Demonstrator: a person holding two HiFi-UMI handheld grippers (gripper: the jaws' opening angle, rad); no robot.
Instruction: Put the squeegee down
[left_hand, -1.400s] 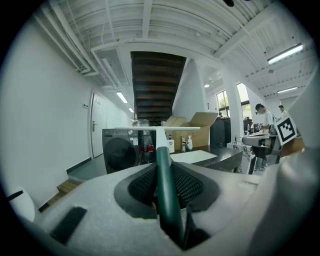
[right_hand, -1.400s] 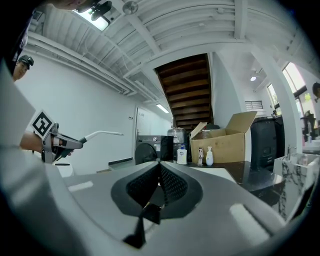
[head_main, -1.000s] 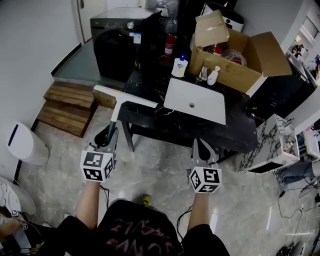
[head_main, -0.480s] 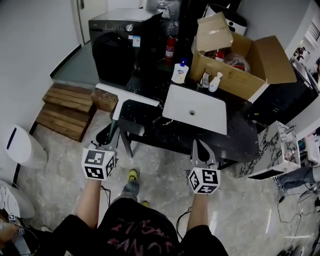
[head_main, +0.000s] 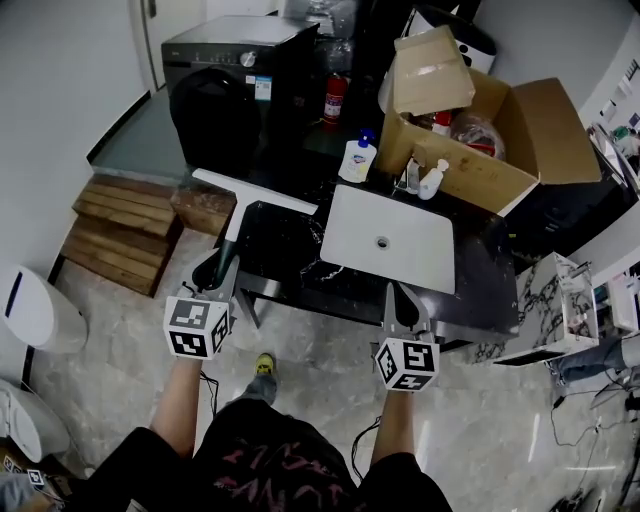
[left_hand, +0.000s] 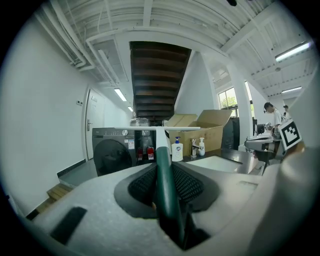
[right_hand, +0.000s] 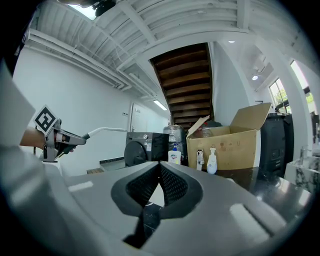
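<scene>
The left gripper (head_main: 222, 262) is clamped on the dark green handle of the squeegee (head_main: 255, 192), which runs straight out between the jaws. The white blade is held crosswise at the left front corner of the dark counter (head_main: 290, 250). Its right end is over the counter top and its left end sticks out past the counter's left edge, toward the wooden steps (head_main: 120, 225). A strip of bare dark top shows between that edge and the white basin (head_main: 385, 235). The cardboard box (head_main: 480, 150) and soap bottle (head_main: 357, 158) crowd the counter's far side. The right gripper (head_main: 402, 297) is at the counter's front edge, below the basin, its jaws pressed together on nothing.
</scene>
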